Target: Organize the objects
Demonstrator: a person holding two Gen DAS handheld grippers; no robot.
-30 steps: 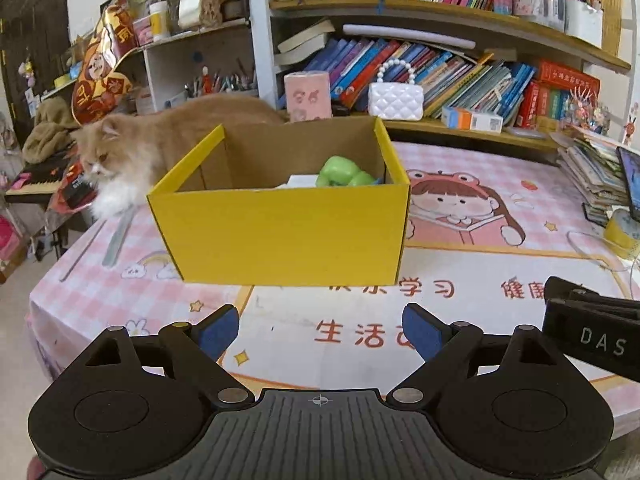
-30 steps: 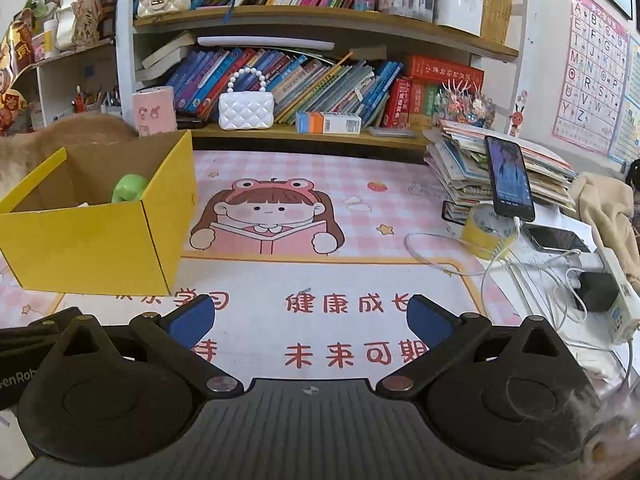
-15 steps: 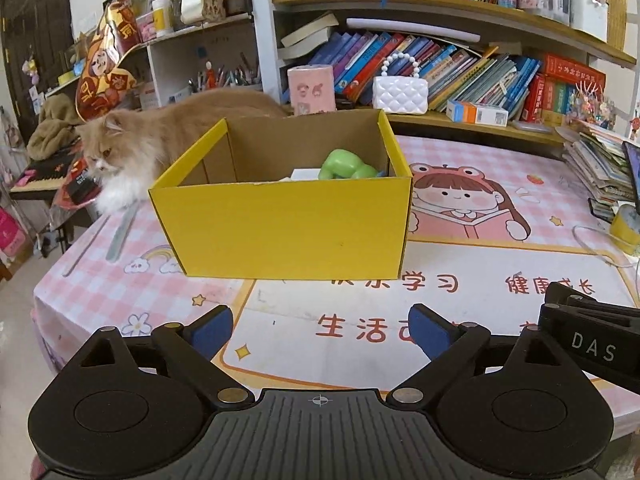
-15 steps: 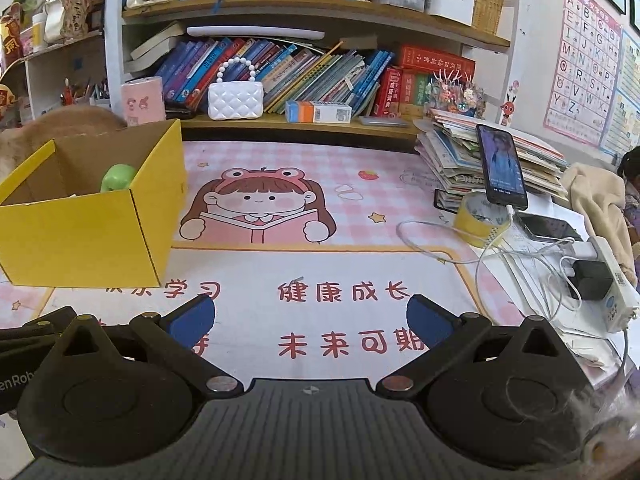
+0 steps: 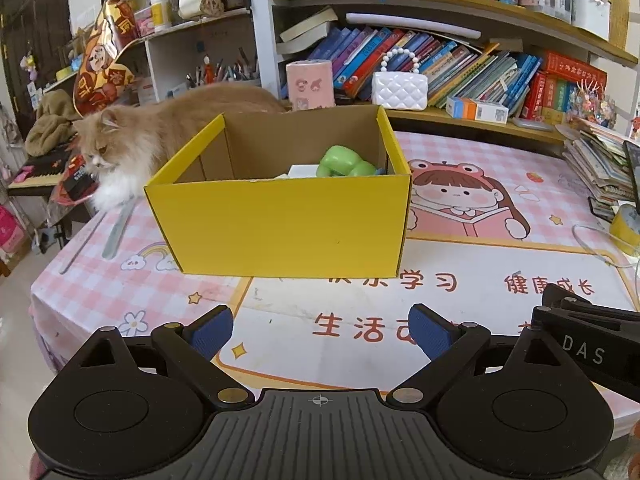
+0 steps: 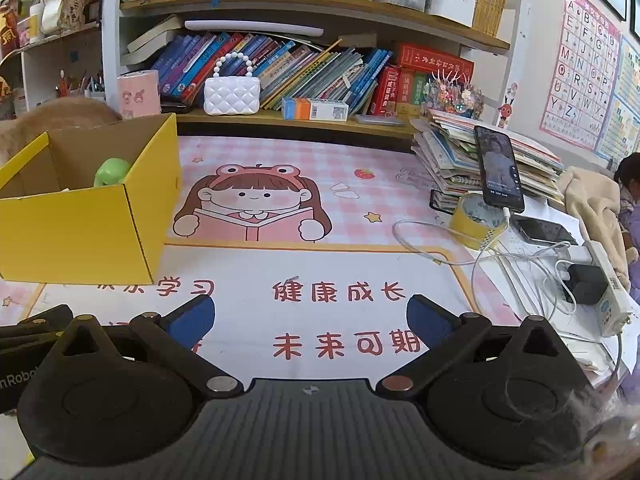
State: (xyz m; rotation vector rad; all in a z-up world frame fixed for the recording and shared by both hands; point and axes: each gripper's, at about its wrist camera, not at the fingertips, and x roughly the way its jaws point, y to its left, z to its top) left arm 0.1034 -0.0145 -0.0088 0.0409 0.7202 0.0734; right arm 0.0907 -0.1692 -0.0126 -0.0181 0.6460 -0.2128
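1. My table [image 6: 352, 276] wears a pink checked cloth printed with a reading girl.
2. A yellow box [image 5: 280, 224] sits on its left part.
3. An orange cat [image 5: 160, 132] stands behind the box.
4. At right lie a book stack [image 6: 452, 160], a tape roll [image 6: 476, 220], a white cable [image 6: 432, 248] and a power strip [image 6: 608, 292].

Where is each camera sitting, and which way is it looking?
Left wrist view: sits on the left tool, low over the table edge, facing the yellow cardboard box and fluffy orange cat; its own open blue-padded fingers show.
Right wrist view: sits on the right tool, facing the pink cartoon table mat, propped black phone and yellow tape roll; its open fingers show.
Shared: the box, the green toy inside, the bookshelf.
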